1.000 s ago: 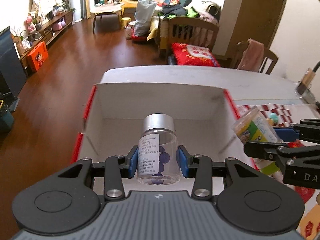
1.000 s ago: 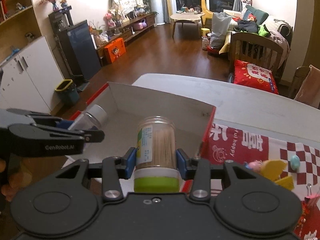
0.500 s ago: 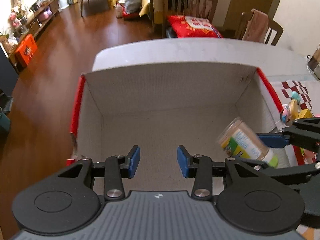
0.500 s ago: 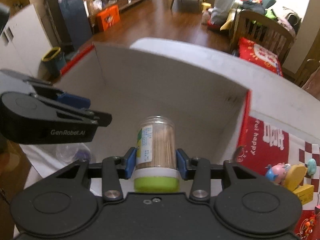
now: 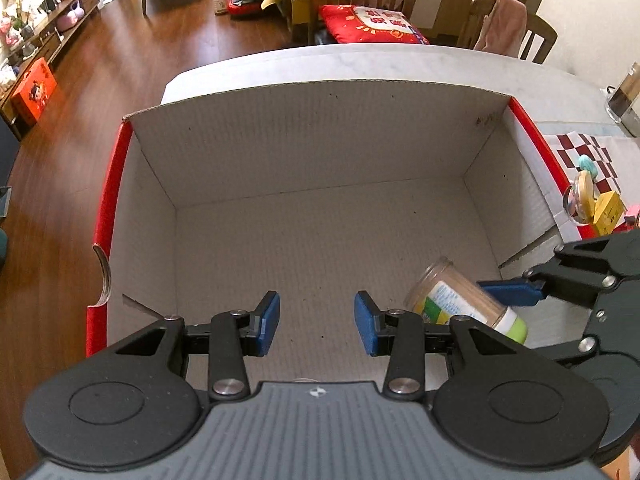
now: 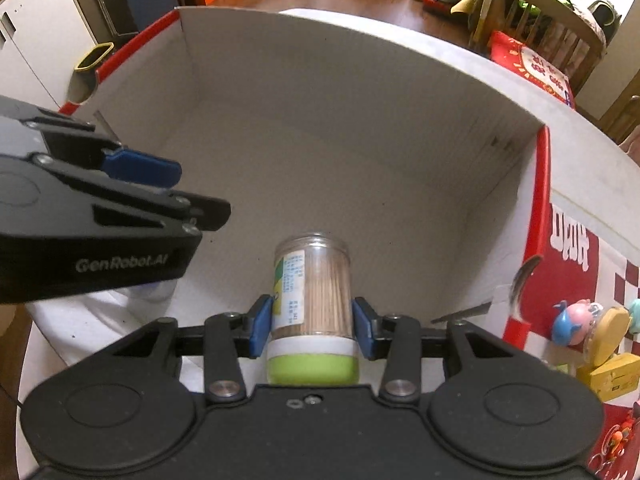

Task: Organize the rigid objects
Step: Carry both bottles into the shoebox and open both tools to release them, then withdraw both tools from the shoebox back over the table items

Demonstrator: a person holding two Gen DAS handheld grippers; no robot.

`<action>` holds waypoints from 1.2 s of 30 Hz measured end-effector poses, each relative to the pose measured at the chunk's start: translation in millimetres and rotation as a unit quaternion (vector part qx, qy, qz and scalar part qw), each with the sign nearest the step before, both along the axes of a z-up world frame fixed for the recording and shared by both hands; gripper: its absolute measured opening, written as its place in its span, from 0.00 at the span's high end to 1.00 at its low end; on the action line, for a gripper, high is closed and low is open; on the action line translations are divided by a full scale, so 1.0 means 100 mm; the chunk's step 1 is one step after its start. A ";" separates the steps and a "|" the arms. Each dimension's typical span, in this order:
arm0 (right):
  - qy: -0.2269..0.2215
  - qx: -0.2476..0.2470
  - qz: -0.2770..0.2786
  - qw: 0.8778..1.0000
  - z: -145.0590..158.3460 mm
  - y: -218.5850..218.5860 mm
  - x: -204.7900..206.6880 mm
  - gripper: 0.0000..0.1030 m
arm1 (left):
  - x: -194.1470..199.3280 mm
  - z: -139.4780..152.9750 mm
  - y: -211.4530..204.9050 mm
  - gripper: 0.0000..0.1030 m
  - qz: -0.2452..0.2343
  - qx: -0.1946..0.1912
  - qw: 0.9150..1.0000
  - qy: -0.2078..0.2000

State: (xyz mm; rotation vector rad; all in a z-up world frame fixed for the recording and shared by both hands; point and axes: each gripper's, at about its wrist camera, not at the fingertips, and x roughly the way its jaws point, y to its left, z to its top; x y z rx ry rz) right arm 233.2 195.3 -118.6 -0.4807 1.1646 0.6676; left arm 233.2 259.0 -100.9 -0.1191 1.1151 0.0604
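A large white cardboard box with red outer sides [image 5: 320, 148] stands on the table. My left gripper [image 5: 316, 322] is open and empty, low over the box's near end. My right gripper [image 6: 312, 326] is shut on a clear toothpick jar with a green lid [image 6: 312, 304], held inside the box at its right side; the jar also shows in the left wrist view [image 5: 460, 304]. A clear bottle is only a faint glimpse [image 6: 154, 290] under the left gripper in the right wrist view.
Small toys and a yellow block [image 6: 600, 336] lie on a red and white checked cloth [image 5: 580, 152] right of the box. A glass container [image 5: 624, 100] stands at the table's far right. Chairs [image 5: 508, 24] stand beyond the table.
One second ago my left gripper held the clear bottle; it has let it go and now stands open. Both grippers have moved down into the box, the right one still holding the jar.
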 end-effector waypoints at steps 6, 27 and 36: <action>0.006 0.010 -0.002 1.000 0.04 -0.05 -0.01 0.59 | -0.06 0.03 0.00 0.61 0.003 -0.003 1.000 -0.004; -0.020 0.116 -0.015 0.993 0.62 -0.55 -0.11 0.33 | -0.33 0.47 -0.09 0.44 0.021 0.016 0.997 -0.068; -0.041 0.153 -0.029 0.987 0.79 -0.81 -0.24 0.21 | -0.55 0.64 -0.24 0.36 0.022 0.017 0.994 -0.105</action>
